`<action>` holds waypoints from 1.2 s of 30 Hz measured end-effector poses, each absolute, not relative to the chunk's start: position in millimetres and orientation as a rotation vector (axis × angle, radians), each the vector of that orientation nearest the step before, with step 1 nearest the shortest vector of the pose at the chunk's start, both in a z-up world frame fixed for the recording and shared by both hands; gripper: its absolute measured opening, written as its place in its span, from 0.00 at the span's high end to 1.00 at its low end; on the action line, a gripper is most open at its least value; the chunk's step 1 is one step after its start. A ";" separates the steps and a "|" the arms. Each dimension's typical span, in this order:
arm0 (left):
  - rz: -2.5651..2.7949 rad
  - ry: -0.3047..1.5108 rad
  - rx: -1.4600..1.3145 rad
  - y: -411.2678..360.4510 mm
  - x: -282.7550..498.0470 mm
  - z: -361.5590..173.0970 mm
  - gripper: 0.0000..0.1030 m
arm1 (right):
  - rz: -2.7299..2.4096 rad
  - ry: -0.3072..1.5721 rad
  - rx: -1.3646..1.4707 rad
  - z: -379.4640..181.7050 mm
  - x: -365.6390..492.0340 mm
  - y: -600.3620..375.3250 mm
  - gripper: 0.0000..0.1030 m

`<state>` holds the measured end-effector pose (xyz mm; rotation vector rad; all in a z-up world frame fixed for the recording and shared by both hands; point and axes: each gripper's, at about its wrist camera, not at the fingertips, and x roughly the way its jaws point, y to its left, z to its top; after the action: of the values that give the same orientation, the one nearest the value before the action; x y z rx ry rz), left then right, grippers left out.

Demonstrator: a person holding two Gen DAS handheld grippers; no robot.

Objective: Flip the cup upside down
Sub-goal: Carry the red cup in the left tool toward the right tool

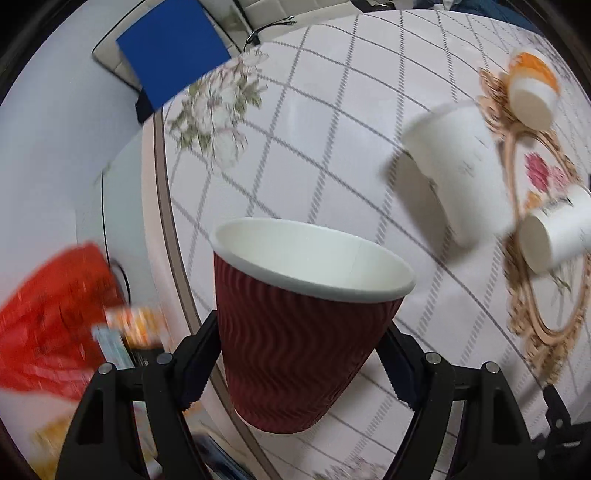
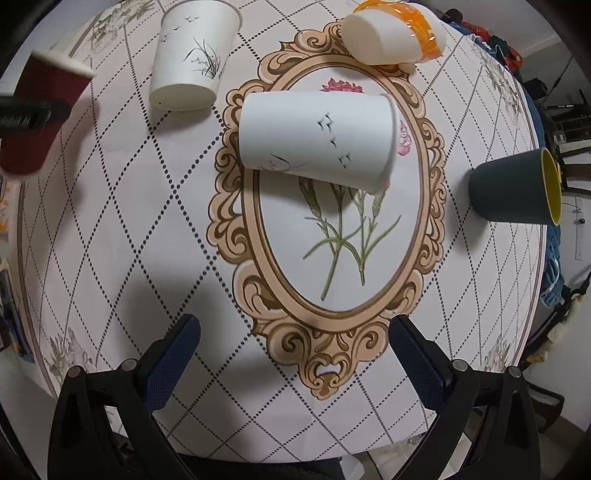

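My left gripper (image 1: 295, 362) is shut on a dark red ribbed paper cup (image 1: 299, 332) with a white rim, held in the air with its mouth tilted up and away, above the table edge. The same cup (image 2: 40, 114) shows blurred at the far left of the right wrist view, with the left gripper's finger (image 2: 33, 114) across it. My right gripper (image 2: 293, 354) is open and empty above the tablecloth, near the front of the ornate oval print.
Upside-down white cups (image 2: 192, 59) (image 2: 317, 138) stand on the table (image 2: 147, 221). An orange-and-white cup (image 2: 391, 33) lies at the back, a dark grey cup with yellow inside (image 2: 517, 188) at the right. Red clutter (image 1: 48, 317) sits off the table's left edge.
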<state>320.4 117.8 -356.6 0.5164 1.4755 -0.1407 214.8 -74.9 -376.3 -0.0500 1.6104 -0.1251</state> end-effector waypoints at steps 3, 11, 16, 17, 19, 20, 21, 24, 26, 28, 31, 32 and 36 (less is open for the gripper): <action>-0.121 1.508 0.447 117.8 289.7 -348.6 0.24 | -0.110 1.598 -0.052 -372.4 203.1 -80.2 0.00; -0.048 1.623 0.199 109.6 206.9 -345.1 0.24 | -0.037 1.578 -0.090 -363.0 159.9 -103.5 0.00; -0.025 1.686 0.091 100.5 165.9 -358.1 0.24 | -0.012 1.583 -0.116 -364.4 135.9 -117.1 0.00; -0.022 1.693 0.075 99.0 159.3 -359.7 0.24 | -0.009 1.586 -0.114 -365.9 132.6 -120.5 0.00; -0.005 1.705 0.046 93.5 144.0 -364.2 0.24 | 0.001 1.596 -0.108 -369.6 123.9 -128.9 0.00; 0.001 1.711 0.029 91.6 138.4 -366.6 0.24 | 0.005 1.600 -0.106 -370.9 119.8 -132.1 0.00; 0.006 1.716 0.012 90.4 133.6 -368.1 0.24 | 0.009 1.605 -0.104 -372.8 116.1 -135.6 0.00; 0.028 1.737 -0.060 88.2 122.3 -376.7 0.24 | 0.022 1.623 -0.098 -381.1 105.6 -147.0 0.00; 0.041 1.749 -0.118 87.9 117.8 -382.9 0.24 | 0.029 1.637 -0.092 -386.9 100.3 -153.7 0.00; 0.049 1.756 -0.151 86.8 115.9 -387.6 0.24 | 0.032 1.648 -0.086 -391.7 96.5 -159.5 0.00; 0.049 1.760 -0.174 83.5 115.0 -393.0 0.24 | 0.026 1.667 -0.066 -398.4 93.3 -168.5 0.00; 0.044 1.759 -0.175 82.5 115.5 -394.9 0.24 | 0.024 1.671 -0.062 -400.6 93.2 -170.6 0.00; 0.035 1.767 -0.176 77.5 127.0 -404.9 0.24 | 0.007 1.678 -0.057 -407.5 93.5 -178.1 0.00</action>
<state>127.0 77.5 -404.9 -0.1763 1.7668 0.0355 93.5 -178.1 -407.5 -0.0575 1.6776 0.0071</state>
